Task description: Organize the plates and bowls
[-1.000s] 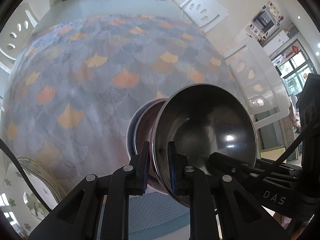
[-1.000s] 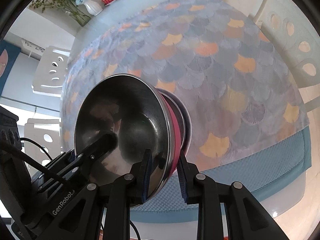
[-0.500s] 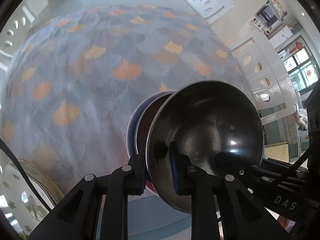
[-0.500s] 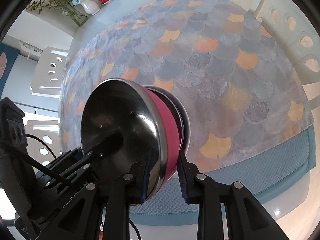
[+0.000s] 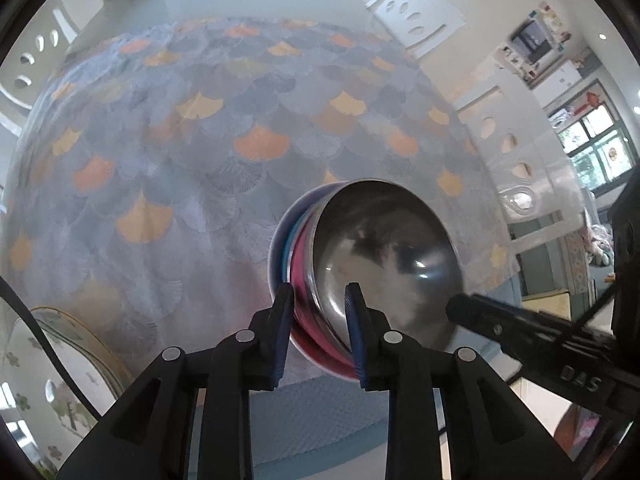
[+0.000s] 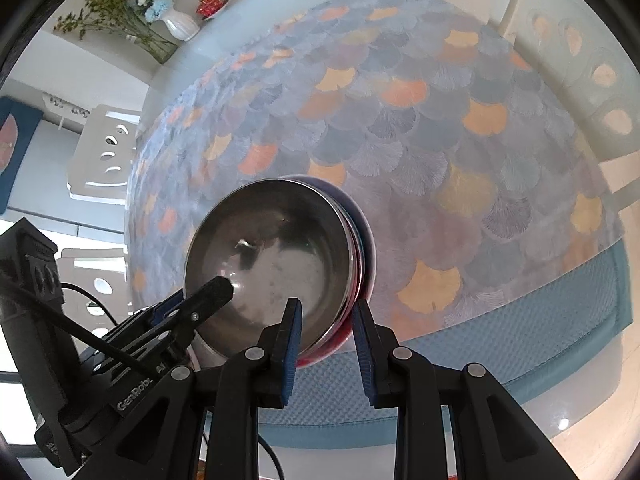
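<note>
Plainly shiny steel bowl (image 5: 384, 256) nests inside pink-sided bowl (image 5: 316, 340)

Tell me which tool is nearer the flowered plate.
Left. The left tool, jaws just opened wider around the bowl stack, sits beside the flowered plate; the right tool holds the stack's far rim, farther away.

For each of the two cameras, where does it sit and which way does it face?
Left wrist: on the left hand-held gripper, facing steeply down at the bowls; its two fingers show, and the right hand-held gripper enters at right.
Right wrist: on the right hand-held gripper, facing down likewise; its fingers show, the left one at left.
Shared: bowls, tablecloth.
</note>
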Motion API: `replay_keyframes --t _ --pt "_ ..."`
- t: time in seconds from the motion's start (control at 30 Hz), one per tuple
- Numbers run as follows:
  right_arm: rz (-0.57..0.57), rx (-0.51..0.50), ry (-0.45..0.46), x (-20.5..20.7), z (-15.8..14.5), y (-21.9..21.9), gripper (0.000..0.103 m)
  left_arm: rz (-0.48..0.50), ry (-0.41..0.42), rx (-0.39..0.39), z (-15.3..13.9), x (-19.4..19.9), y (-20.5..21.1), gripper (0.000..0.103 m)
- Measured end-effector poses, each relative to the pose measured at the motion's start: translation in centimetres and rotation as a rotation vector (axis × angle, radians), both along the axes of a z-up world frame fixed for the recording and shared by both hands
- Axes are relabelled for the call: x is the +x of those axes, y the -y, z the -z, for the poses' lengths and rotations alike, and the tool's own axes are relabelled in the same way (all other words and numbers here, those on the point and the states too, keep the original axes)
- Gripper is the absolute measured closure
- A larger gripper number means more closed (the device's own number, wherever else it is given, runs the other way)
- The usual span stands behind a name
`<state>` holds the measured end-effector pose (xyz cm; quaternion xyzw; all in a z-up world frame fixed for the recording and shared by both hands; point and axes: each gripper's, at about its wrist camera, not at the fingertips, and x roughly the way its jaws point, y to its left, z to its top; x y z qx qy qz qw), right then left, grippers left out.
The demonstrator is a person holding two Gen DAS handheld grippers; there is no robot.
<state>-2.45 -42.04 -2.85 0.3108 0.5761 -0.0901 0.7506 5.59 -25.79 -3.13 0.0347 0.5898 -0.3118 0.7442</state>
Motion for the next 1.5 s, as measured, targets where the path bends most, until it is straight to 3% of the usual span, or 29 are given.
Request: replay_keyframes --t 0.17,0.3,0.33,0.43,0.53,0.63,0.7,0.77,0.8,0.87,0.97,1.23,1.4,1.5 --pt "-0.059 -0.151 0.034 -0.7 -2.4 -2.1 0.078 0.005 0.100 0.020 -2.2 -1.5 -1.4 0.080" --pt "-0.161 -0.301 0.093 -1.6 -5.0 -6.1 0.077 -0.039 0.257 0.059 -4.7 -3.7 -3.9 0.079" --pt "-0.189 -0.354 0.102 -1.8 -5.5 -7.1 0.072 -0.060 0.289 0.071 -5.2 -4.3 -4.8 0.077" --pt "-0.263 -0.497 0.163 -3.1 -7.2 -10.7 0.042 -0.152 0.339 0.108 -6.4 -5.7 -7.5 0.076" --pt "-0.231 -0.551 0.257 -5.4 -8.9 -13.2 0.036 -0.231 0.468 0.179 -8.4 -7.8 -9.5 0.075" --pt "-0.182 -0.579 0.329 -7.4 -9.8 -14.8 0.028 -0.276 0.569 0.208 -10.3 -9.6 -10.8 0.064" --pt "-0.168 -0.610 0.366 -8.4 -10.3 -15.5 0.028 -0.323 0.612 0.191 -11.3 -10.7 -11.9 0.040" --pt "-0.151 -0.642 0.379 -8.9 -10.5 -15.9 0.027 -0.366 0.630 0.160 -11.6 -11.7 -13.1 0.027" --pt "-0.137 -0.646 0.380 -9.2 -10.5 -15.9 0.027 -0.388 0.628 0.143 -11.6 -12.2 -13.8 0.025" --pt "-0.118 -0.632 0.378 -9.6 -10.5 -15.8 0.021 -0.402 0.598 0.129 -11.4 -13.0 -14.4 0.025" --pt "-0.086 -0.581 0.361 -9.9 -10.3 -15.1 0.021 -0.389 0.568 0.127 -11.2 -13.4 -14.6 0.025" --pt "-0.085 -0.546 0.323 -11.1 -9.6 -15.5 0.021 -0.411 0.598 0.138 -11.3 -14.8 -14.6 0.025" --pt "-0.085 -0.487 0.347 -11.1 -9.7 -14.8 0.021 -0.483 0.576 0.089 -11.5 -14.6 -15.3 0.024" --pt "-0.113 -0.480 0.342 -10.9 -9.6 -14.8 0.021 -0.514 0.580 0.106 -11.5 -14.3 -15.0 0.024"
